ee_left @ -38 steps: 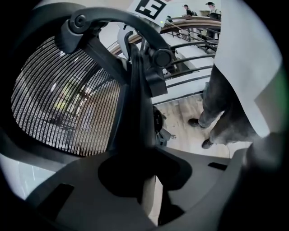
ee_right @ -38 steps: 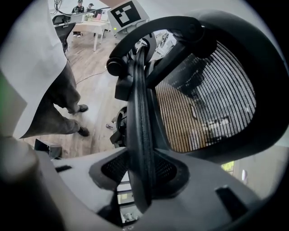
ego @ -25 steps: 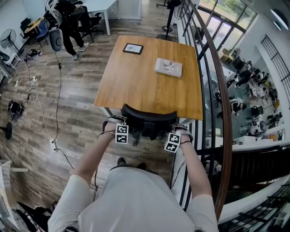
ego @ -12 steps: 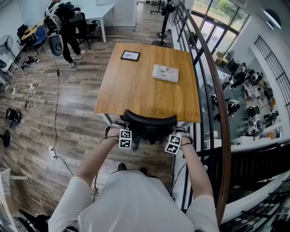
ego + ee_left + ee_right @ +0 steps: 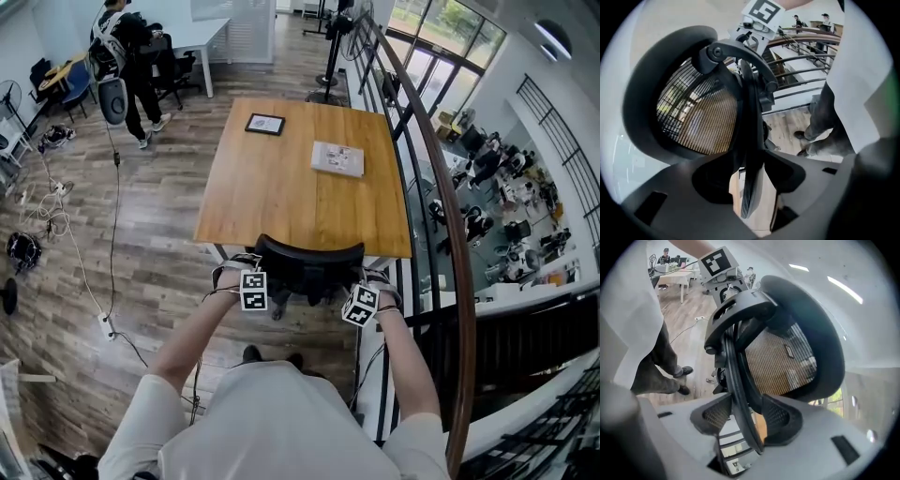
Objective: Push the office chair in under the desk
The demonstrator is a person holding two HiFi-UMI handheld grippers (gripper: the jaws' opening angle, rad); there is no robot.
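Releasing the black mesh-backed office chair (image 5: 309,265), tucked under the wooden bench (image 5: 300,178) at 6 o'clock: my left hand-held gripper (image 5: 747,183) and right hand-held gripper (image 5: 747,418) have just been opening, its rim loose between them. Next, I'd lift clear.

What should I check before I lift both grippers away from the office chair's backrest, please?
1. Office chair in under the desk: ok; only its backrest shows at the near edge.
2. Left gripper released: ok; its jaws have just been opening, and the backrest rim stands between them with gaps.
3. Right gripper released: ok; its jaws have just been opening, with the rim between them and a gap on one side.
4. Tablet and booklet away from the chair: ok; both lie on the desk's far half.
5. Room to step back: cannot tell; the person's body hides it.
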